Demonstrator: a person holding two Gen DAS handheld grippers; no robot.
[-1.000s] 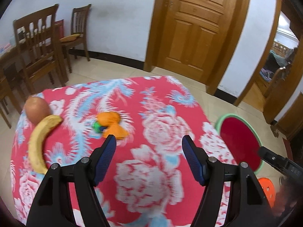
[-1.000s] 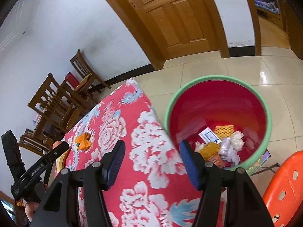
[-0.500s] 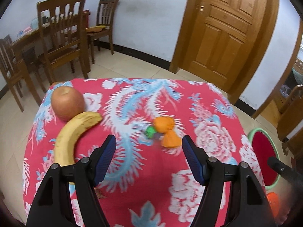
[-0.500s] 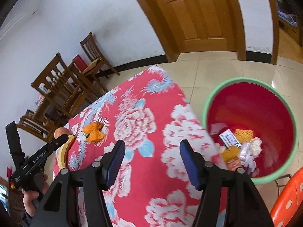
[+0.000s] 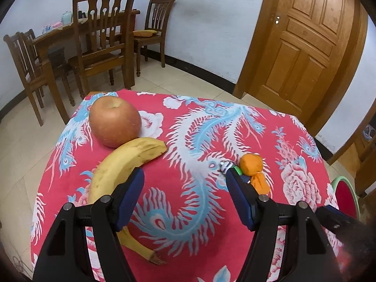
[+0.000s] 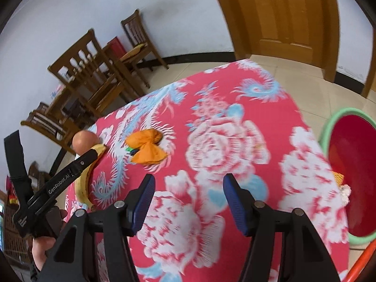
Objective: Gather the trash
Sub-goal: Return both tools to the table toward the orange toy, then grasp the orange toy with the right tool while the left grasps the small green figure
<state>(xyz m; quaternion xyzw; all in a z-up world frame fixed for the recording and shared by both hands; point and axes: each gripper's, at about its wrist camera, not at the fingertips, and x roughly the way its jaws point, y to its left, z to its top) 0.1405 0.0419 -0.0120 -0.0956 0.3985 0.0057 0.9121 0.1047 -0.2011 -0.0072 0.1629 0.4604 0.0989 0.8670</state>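
Note:
A crumpled orange wrapper with a green and white scrap beside it lies on the red flowered tablecloth. My left gripper hovers open over the cloth, its right fingertip just in front of the wrapper, nothing between the pads. My right gripper is open and empty above the cloth, the wrapper ahead to its left. The red bin with a green rim stands on the floor at the table's right, with trash inside.
An apple and a banana lie at the table's left. Wooden chairs and a dining table stand beyond on the tiled floor; a wooden door is behind. An orange plastic stool is near the bin.
Both grippers swung left, away from the bin and over the table. The wrapper, apple and banana came closer in the left wrist view; the bin slid to the right edge in both.

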